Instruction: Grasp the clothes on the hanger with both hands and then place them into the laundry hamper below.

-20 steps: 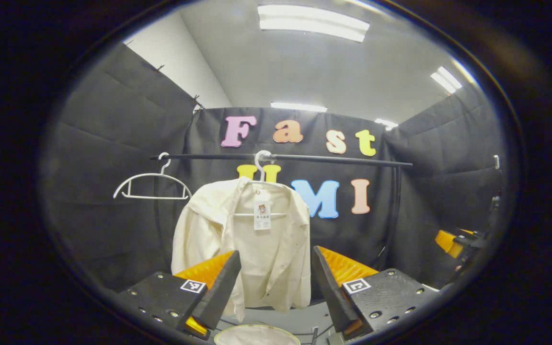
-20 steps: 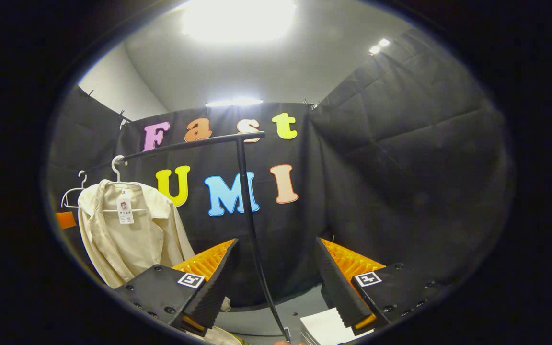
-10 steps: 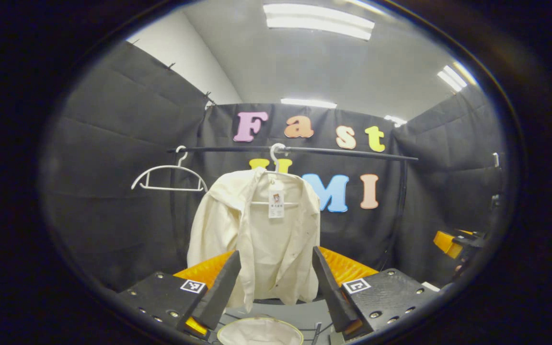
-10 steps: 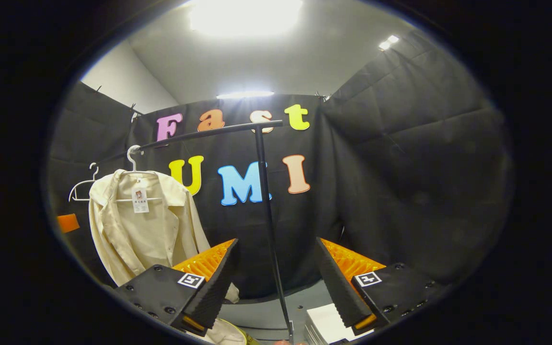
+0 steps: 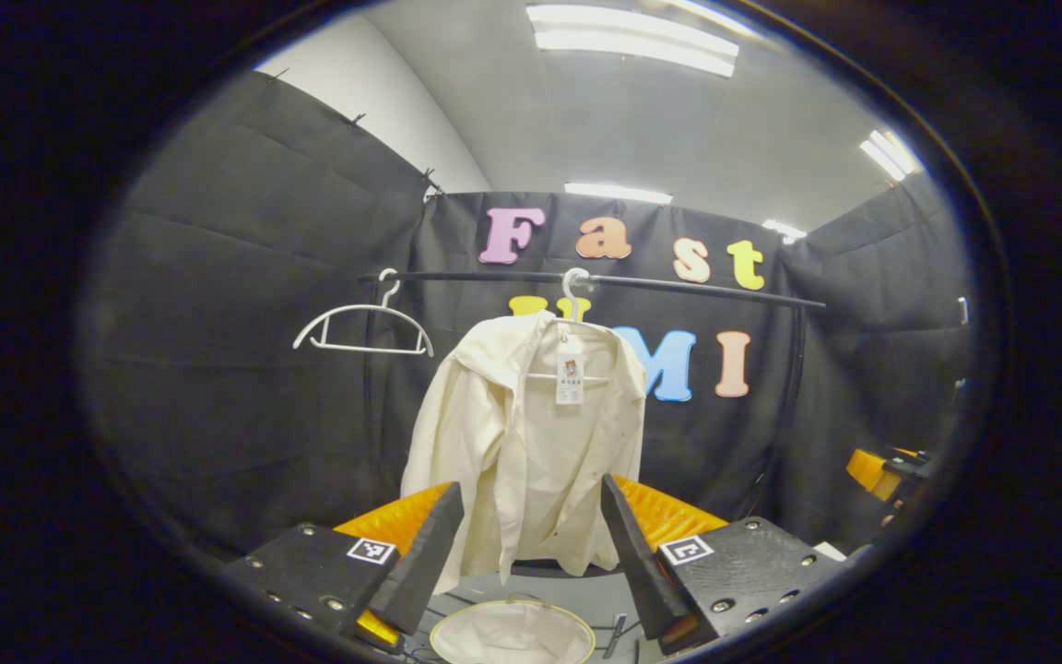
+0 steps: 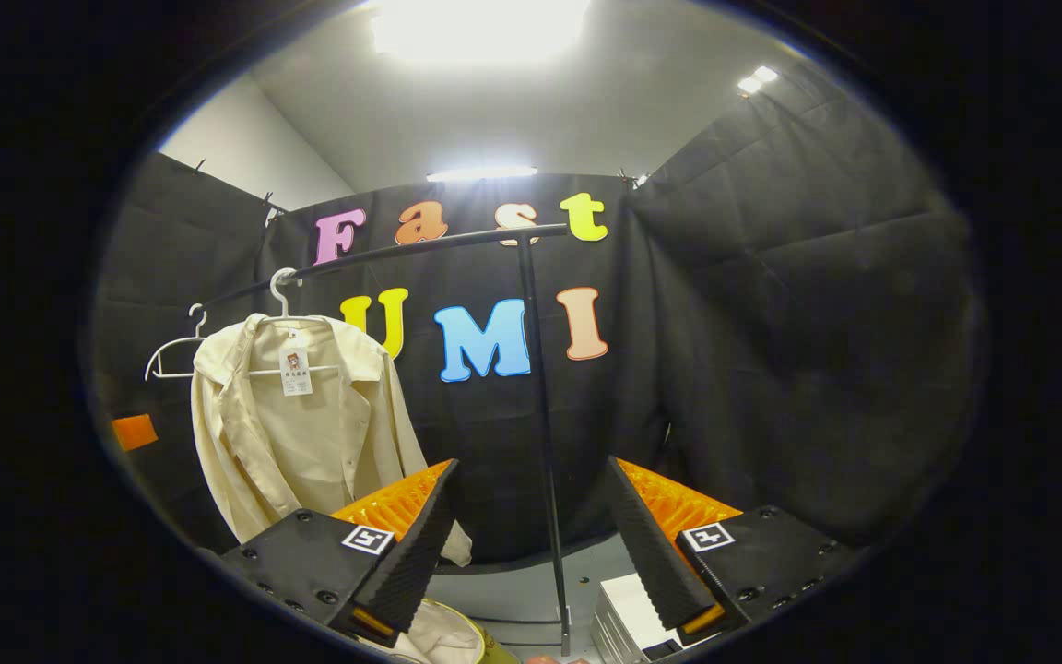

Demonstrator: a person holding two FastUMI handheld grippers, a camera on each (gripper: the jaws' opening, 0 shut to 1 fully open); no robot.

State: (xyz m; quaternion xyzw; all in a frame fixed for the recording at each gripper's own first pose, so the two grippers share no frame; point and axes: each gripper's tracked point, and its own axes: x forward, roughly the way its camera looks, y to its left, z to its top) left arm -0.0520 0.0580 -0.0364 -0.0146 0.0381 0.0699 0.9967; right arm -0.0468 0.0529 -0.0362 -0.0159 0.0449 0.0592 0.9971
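Cream cotton-like fabric marks the task's garment: a shirt (image 5: 531, 452) that hangs from a white hanger (image 5: 574, 290) on the black rail (image 5: 697, 290), open down the front, with a tag at its collar. In the left gripper view it now sits a little farther right and looks smaller than a second ago, and more of the floor shows beneath it, so the left gripper (image 5: 531, 539) has drawn back or tipped down rather than closed in. In the right gripper view the shirt (image 6: 296, 433) has slid from the far left edge toward the middle, which suggests the right gripper (image 6: 531, 539) is swinging round toward it. Both grippers are well apart from the cloth. Each has its jaws spread wide and holds nothing. By this reading the reach has hardly begun, and neither grasp is made.

A second white hanger (image 5: 363, 327) hangs bare on the rail, to the left of the shirt.

The laundry hamper (image 5: 513, 632) stands on the floor below the shirt's hem, its round pale-rimmed mouth open upward. Its inside looks light, either as a lining or as cloth; which cannot be told. In the right gripper view its rim (image 6: 480, 641) peeps out beside the left finger. A white box (image 6: 619, 609) lies on the floor near the rail's upright post (image 6: 545, 461).
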